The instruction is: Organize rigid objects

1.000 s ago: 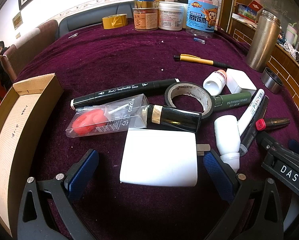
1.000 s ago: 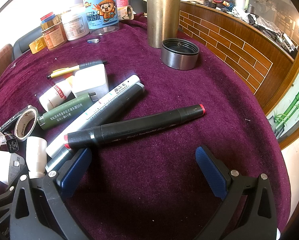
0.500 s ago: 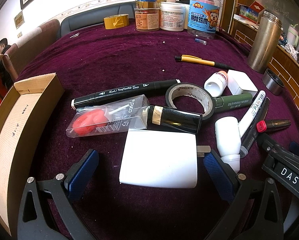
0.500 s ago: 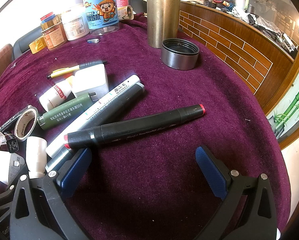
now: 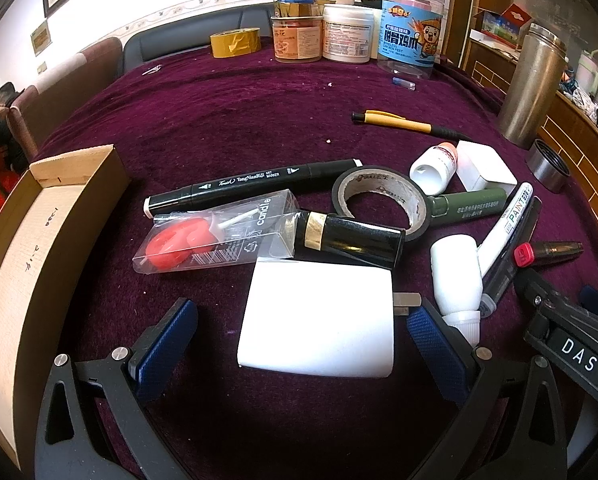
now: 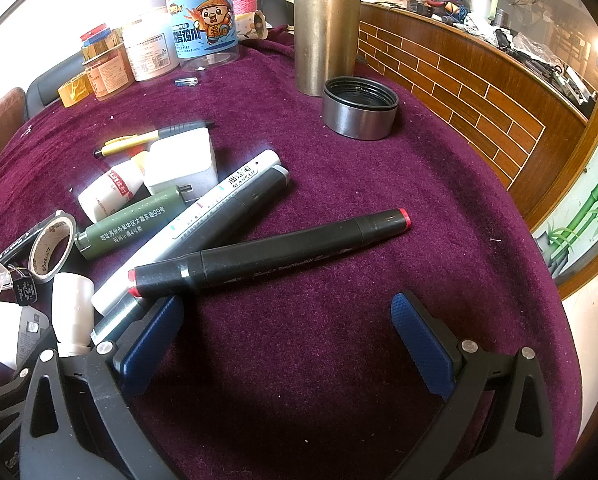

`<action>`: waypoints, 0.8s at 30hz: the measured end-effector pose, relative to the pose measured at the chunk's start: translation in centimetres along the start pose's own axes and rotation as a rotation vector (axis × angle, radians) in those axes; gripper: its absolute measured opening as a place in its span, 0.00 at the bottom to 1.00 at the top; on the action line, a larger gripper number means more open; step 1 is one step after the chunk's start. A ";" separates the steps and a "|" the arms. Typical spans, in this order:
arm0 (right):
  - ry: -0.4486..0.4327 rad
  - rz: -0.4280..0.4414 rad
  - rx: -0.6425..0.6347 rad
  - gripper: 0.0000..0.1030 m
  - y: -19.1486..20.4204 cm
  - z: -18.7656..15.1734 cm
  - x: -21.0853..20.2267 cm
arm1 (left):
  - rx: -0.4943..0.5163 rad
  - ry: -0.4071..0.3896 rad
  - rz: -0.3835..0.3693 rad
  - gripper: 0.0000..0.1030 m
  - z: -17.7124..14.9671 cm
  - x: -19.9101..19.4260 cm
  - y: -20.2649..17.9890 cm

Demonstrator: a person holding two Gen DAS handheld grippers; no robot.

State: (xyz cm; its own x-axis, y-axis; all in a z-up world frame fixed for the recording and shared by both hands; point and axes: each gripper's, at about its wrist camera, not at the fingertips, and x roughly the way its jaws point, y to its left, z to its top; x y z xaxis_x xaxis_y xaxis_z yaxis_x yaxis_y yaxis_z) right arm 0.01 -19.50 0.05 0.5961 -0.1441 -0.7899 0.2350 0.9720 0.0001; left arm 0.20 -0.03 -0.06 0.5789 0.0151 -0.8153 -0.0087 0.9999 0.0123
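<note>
My left gripper [image 5: 303,328] is open, its blue pads on either side of a white plug charger [image 5: 319,316] lying on the purple cloth. Beyond it lie a black lipstick tube [image 5: 351,236], a clear candle box [image 5: 219,232], a black art marker [image 5: 255,184], a tape roll [image 5: 381,200] and a white bottle [image 5: 457,280]. My right gripper [image 6: 287,336] is open and empty just in front of a black red-tipped marker [image 6: 271,256]. A white paint marker [image 6: 195,220], a green tube [image 6: 131,224] and a white cube [image 6: 183,164] lie behind it.
A cardboard box [image 5: 23,248] stands at the left. Jars [image 5: 343,36], a yellow tape roll [image 5: 235,42] and a metal flask [image 6: 325,24] with its cap [image 6: 359,106] stand at the back. A yellow pen [image 5: 403,124] lies mid-table. The table edge [image 6: 547,312] is to the right.
The left wrist view has shifted very slightly; the objects and the right gripper have not visibly moved.
</note>
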 end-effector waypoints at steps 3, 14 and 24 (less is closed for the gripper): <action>0.000 0.000 0.000 1.00 0.0 0.0 0.0 | 0.009 0.023 -0.009 0.99 0.1 0.0 0.1; 0.054 0.158 -0.137 1.00 -1.8 0.2 0.1 | 0.080 0.056 -0.057 0.99 -1.8 -1.5 1.0; 0.125 0.046 -0.058 1.00 0.0 0.5 0.5 | 0.083 0.056 -0.055 0.99 -1.8 -1.5 1.0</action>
State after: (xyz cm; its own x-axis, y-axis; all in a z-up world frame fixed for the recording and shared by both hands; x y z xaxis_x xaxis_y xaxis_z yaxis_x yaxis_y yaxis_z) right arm 0.74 -19.67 -0.04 0.5042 -0.0780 -0.8601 0.1623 0.9867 0.0057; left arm -2.15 0.99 0.14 0.5299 -0.0371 -0.8473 0.0904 0.9958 0.0129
